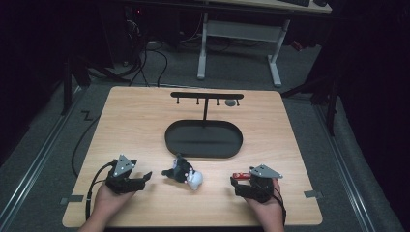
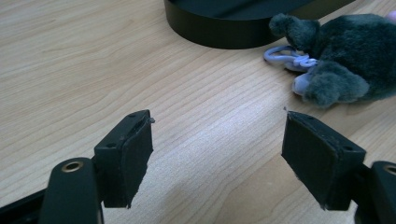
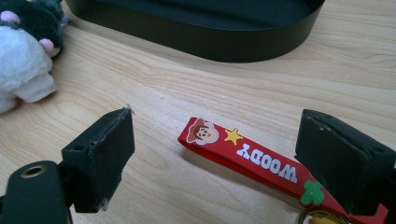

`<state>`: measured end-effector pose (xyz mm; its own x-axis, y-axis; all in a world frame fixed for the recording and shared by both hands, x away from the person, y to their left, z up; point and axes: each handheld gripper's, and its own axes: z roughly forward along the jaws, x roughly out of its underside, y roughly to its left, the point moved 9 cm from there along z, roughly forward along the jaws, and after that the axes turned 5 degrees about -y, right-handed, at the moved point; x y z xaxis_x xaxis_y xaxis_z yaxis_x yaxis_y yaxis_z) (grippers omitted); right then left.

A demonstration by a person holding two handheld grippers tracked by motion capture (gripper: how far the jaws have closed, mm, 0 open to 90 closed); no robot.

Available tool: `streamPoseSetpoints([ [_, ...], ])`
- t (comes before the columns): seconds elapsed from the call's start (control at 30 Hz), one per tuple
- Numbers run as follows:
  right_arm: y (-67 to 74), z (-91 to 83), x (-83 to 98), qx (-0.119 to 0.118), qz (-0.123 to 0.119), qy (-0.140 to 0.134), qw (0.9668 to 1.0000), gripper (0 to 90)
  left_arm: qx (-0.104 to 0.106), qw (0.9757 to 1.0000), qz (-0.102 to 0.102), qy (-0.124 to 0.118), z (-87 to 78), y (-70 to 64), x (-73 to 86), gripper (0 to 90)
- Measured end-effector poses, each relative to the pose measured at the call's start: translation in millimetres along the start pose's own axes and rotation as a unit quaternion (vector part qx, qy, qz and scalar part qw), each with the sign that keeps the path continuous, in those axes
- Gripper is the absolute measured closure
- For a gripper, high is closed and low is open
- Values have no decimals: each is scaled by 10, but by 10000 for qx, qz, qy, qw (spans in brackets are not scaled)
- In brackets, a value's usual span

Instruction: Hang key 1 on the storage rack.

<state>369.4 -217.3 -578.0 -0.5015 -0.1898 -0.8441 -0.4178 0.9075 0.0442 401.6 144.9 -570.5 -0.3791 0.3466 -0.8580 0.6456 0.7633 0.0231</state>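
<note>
- Wooden table (image 1: 145,121) in a dim room; black oval tray (image 1: 203,139) with hook stand at centre, taken as landmark.
- Red strap keychain (image 3: 243,156), lettered WOODY: flat on the wood, near side of the tray, right end. Light, limp, likely rubbery; best pinched across mid-strap.
- Plush toy (image 1: 186,175), grey and white, with lilac clip: just before the tray's near edge. Soft, light.
- Right gripper (image 3: 212,163): jaws wide, astride the strap, not pressing.
- Left gripper (image 2: 217,156): jaws wide, empty, left of the plush.
</note>
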Motion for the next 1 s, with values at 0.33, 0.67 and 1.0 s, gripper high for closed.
streamPoseSetpoints([
  [0.33, 11, -31, 38, 0, 208, 348, 9992, 123, 101, 9999, 86, 41, 7, -59, 4, 247],
  [0.67, 55, -74, -13, -380, 211, 566, 9975, 202, 136, 9997, 216, 64, 23, -98, 5, 248],
  [1.0, 28, 20, -90, -265, 285, 912, 9951, 120, 233, 9992, 321, 83, 24, -118, 13, 248],
])
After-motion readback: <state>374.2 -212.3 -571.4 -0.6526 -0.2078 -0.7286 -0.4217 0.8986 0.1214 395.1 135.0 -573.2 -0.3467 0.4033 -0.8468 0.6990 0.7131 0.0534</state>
